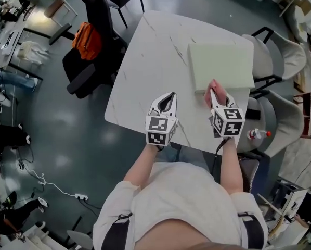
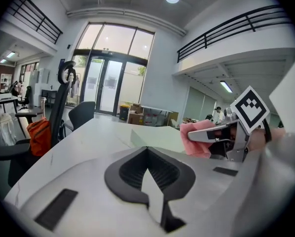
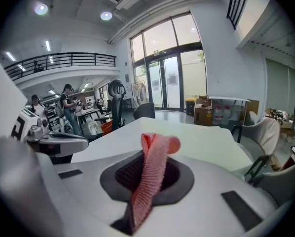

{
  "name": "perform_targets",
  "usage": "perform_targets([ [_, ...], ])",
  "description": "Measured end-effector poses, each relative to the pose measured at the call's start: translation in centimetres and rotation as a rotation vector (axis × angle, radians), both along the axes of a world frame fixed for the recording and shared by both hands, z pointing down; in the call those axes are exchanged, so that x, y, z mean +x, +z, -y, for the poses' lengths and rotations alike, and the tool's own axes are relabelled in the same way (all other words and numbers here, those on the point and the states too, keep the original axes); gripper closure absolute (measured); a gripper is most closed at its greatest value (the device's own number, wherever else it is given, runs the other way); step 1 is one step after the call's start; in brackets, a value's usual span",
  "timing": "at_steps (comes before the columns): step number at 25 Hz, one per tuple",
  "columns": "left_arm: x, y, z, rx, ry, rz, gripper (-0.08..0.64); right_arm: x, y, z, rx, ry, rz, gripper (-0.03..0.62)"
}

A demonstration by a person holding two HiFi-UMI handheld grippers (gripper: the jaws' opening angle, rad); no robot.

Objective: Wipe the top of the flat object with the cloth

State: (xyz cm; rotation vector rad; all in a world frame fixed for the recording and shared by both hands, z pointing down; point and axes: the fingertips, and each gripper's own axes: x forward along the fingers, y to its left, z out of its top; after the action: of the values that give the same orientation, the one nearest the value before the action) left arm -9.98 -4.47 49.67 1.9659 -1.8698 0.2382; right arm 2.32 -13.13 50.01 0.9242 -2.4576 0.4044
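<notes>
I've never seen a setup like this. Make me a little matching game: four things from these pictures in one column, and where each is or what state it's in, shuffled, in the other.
Things:
1. pink cloth
2. pale green flat board
3. orange bag
4. left gripper

Places or states:
A. on a black chair beside the table
B. jaws together, holding nothing
C. pinched in the jaws of the right gripper
D. lying flat on the table's far right part

Pairs: 1-C, 2-D, 3-A, 4-B.
</notes>
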Motion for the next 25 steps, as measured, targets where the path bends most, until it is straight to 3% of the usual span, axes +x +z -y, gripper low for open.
perform_targets([
  [25, 7.0, -10.9, -1.1, 0.244, 0.324, 0.042, 0.547, 11.6, -13.9, -9.2, 0.320, 0.332, 0.160, 0.560],
])
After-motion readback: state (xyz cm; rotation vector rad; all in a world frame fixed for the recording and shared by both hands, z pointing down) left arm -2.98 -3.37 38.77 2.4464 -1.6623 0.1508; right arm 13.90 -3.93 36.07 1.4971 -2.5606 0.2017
